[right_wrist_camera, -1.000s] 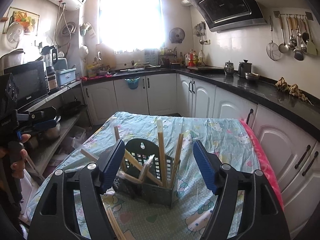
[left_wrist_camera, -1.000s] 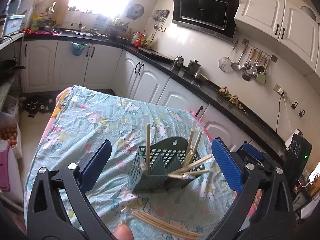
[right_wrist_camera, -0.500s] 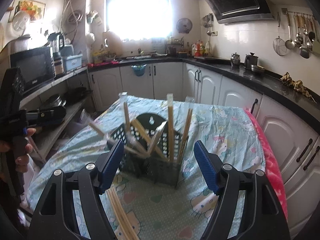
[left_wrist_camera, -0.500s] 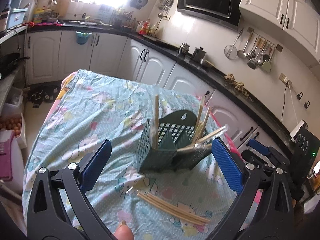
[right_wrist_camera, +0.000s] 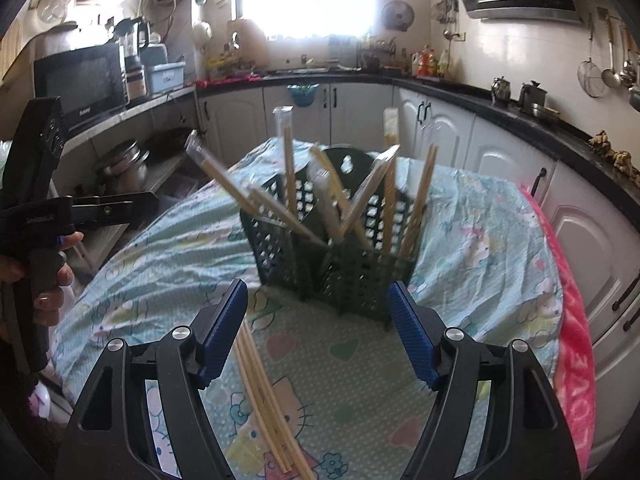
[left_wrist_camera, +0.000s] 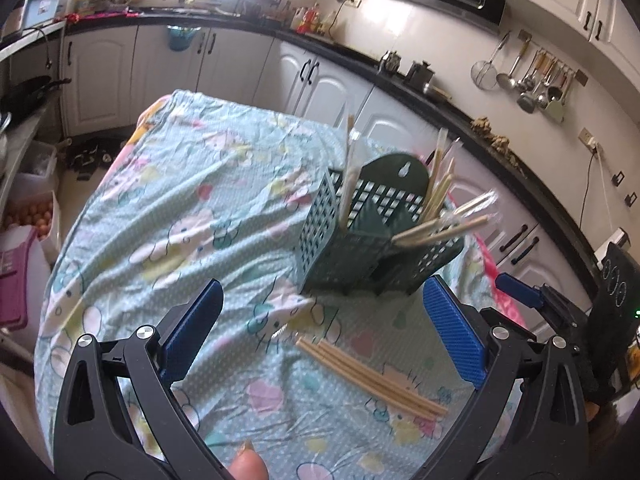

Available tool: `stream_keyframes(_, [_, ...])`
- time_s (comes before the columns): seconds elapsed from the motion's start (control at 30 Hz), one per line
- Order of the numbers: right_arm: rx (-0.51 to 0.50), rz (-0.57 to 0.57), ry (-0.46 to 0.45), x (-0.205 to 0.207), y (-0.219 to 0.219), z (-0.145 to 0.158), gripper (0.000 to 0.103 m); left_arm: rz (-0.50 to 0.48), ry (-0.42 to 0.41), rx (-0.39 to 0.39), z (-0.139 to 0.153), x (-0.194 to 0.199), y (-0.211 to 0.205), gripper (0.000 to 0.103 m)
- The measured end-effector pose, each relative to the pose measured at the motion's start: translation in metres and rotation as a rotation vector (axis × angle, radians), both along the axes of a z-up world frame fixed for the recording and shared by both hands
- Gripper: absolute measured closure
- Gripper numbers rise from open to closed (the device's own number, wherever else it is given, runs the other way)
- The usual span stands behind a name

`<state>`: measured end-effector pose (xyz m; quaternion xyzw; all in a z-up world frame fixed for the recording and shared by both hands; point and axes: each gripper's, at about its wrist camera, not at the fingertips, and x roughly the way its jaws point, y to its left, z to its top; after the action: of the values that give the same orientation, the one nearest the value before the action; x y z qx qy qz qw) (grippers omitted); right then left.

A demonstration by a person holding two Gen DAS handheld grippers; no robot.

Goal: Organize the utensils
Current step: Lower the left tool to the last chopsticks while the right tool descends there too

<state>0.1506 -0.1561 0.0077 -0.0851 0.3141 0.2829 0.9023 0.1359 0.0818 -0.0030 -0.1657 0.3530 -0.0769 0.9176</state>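
The left gripper [left_wrist_camera: 322, 324] hangs released and empty, its blue pads [left_wrist_camera: 456, 332] spread wide over the cartoon-print tablecloth [left_wrist_camera: 180, 208]. The right gripper [right_wrist_camera: 318, 320] is likewise spread and holds nothing. Between and below their tips, a bundle of loose wooden chopsticks [left_wrist_camera: 370, 376] lies flat on the cloth. Just beyond it stands a dark green slotted utensil holder [left_wrist_camera: 372, 236], upright, with several chopsticks [right_wrist_camera: 388, 184], some in clear wrappers, leaning out of its compartments at different angles.
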Motion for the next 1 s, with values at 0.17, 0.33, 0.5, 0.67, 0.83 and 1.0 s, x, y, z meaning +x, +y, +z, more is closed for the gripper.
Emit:
stream_keyframes(0.17, [-0.031,0.038,0.029,-0.001,0.01,-0.012,0.033,0.002,0.061,-0.018,-0.02,0.004,0.003,0.011])
stream_keyframes(0.33, [-0.065,0.076,0.057,-0.001,0.019,-0.025,0.033,0.013,0.111,-0.057,-0.038,0.007,0.008,0.017])
stream_keyframes(0.5, [-0.113,0.124,0.112,0.002,0.031,-0.044,0.044,0.008,0.16,-0.114,-0.055,0.008,0.013,0.033])
stream_keyframes(0.67, [-0.167,0.175,0.178,0.007,0.043,-0.066,0.055,-0.008,0.214,-0.186,-0.072,0.01,0.014,0.046])
stream_keyframes(0.83, [-0.216,0.208,0.22,0.011,0.052,-0.084,0.064,-0.034,0.267,-0.24,-0.088,0.015,0.01,0.064])
stream_keyframes(1.0, [-0.262,0.229,0.242,0.015,0.06,-0.097,0.068,-0.045,0.316,-0.27,-0.102,0.021,0.006,0.067])
